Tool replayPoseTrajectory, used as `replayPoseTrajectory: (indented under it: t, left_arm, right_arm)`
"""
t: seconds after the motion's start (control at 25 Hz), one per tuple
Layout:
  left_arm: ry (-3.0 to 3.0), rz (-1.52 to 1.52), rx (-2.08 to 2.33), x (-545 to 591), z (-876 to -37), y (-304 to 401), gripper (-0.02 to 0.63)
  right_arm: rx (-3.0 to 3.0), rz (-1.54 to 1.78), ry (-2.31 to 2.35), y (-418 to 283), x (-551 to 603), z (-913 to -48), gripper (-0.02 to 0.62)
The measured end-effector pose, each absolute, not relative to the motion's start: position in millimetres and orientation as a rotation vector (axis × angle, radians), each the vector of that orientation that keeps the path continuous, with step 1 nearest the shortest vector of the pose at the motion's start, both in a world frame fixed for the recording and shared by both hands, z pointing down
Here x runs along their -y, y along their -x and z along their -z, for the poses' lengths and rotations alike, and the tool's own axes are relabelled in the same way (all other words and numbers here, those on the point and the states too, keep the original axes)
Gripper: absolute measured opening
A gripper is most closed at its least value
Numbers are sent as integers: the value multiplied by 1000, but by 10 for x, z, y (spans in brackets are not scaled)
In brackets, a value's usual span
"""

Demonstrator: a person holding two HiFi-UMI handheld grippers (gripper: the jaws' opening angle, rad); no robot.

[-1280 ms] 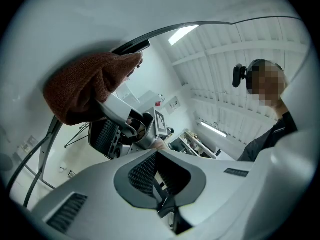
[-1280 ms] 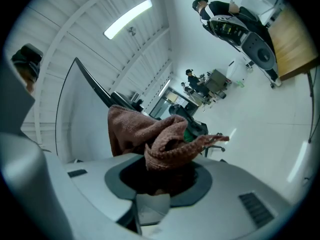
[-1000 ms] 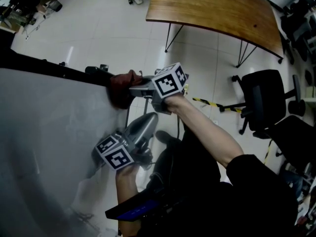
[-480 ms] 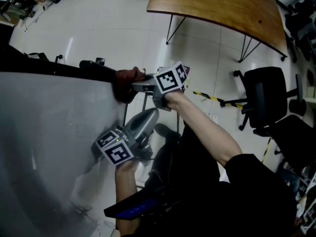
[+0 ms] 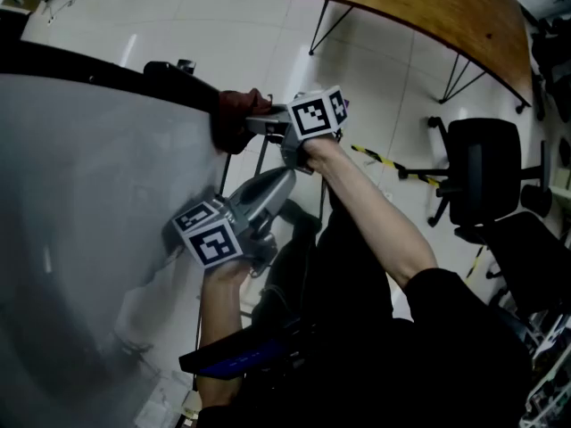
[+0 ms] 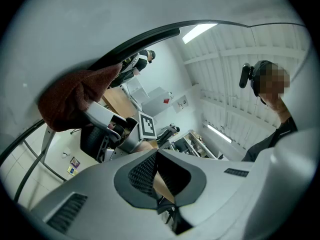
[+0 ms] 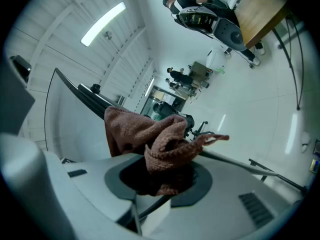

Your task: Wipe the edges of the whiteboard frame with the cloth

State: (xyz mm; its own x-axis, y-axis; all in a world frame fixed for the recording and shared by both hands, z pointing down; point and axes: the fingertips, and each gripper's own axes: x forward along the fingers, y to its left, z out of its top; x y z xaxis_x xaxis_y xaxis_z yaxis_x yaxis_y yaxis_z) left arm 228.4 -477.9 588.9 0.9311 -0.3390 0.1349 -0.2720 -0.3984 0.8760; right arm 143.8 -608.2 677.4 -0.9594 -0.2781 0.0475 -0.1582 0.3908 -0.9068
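- Up at the whiteboard's corner, the right gripper has its jaws clamped on a reddish-brown cloth; the bunched cloth sits against the black frame, at the end of its top run
- From the right gripper view, the cloth fills the gap between the jaws of the right gripper and spills out forward; one loose corner pokes off to the side; the frame runs just behind it
- From the left gripper view, the cloth is draped over the frame, with the board's grey face above it
- Lower down, the left gripper is held beside the board's side edge, its nose pointing up toward the right gripper; whether it touches the board I cannot tell
- Its jaws are drawn close together with nothing held between them
- Both forearms reach in from below; the sleeves are dark
- Beyond the board lie a pale tiled floor, a wooden table on thin black legs and a black chair
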Motion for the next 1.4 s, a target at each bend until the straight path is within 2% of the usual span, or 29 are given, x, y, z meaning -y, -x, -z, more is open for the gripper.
replayPoseTrajectory:
  t: [1.4]
  left_arm:
    - [-1910,17,417,4421,-6353,-2273,2]
  right_arm:
    - [-2147,1837,523,-1437,6016,-7705,124]
